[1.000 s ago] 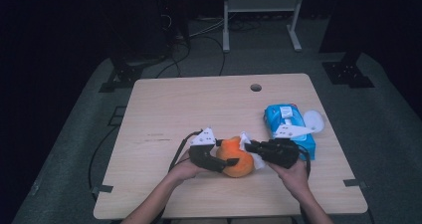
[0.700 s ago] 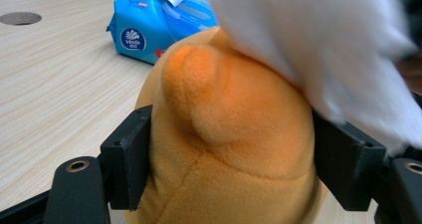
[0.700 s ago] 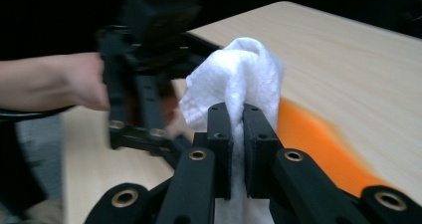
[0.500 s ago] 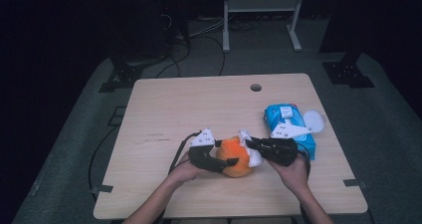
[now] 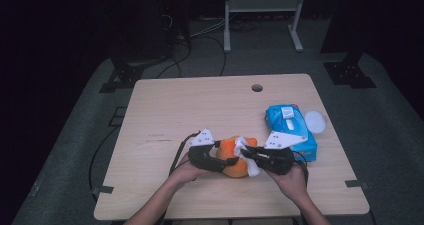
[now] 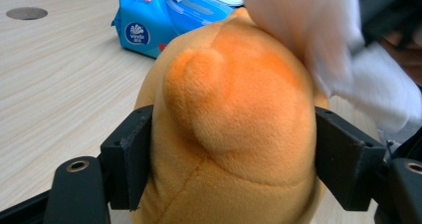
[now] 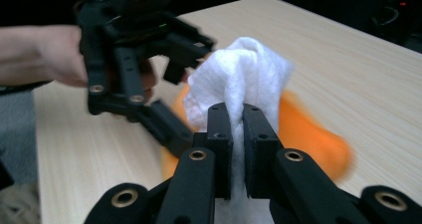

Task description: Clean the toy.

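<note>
So the left gripper [image 5: 227,161] has the orange plush [image 5: 239,160] clamped between its jaws, one black jaw pressed into each side of it; in the left gripper view the plush [image 6: 234,119] bulges out between them, so they're spread about as wide as the toy and squeezing it. The plush sits near the front edge of the table [image 5: 200,105], a bit right of centre, right between the two hands. The right gripper [image 5: 248,155] comes in from the other side with a white wipe [image 5: 245,152] pinched in it; in the right gripper view the jaws are almost fully closed, with just the thin fold of wipe [image 7: 244,89] between them, and the bunched end sticks up above the tips. The wipe is up against the top right of the plush, touching it as far as I can tell, and it looks a bit blurred in the left gripper view [image 6: 318,30]. Behind the right hand [image 5: 292,177] there's a blue pack of wipes [image 5: 290,130] lying flat, with a white round lid [image 5: 315,121] just beside its far right corner. The left hand [image 5: 187,171] is wrapped around its gripper's handle at the front edge.
</note>
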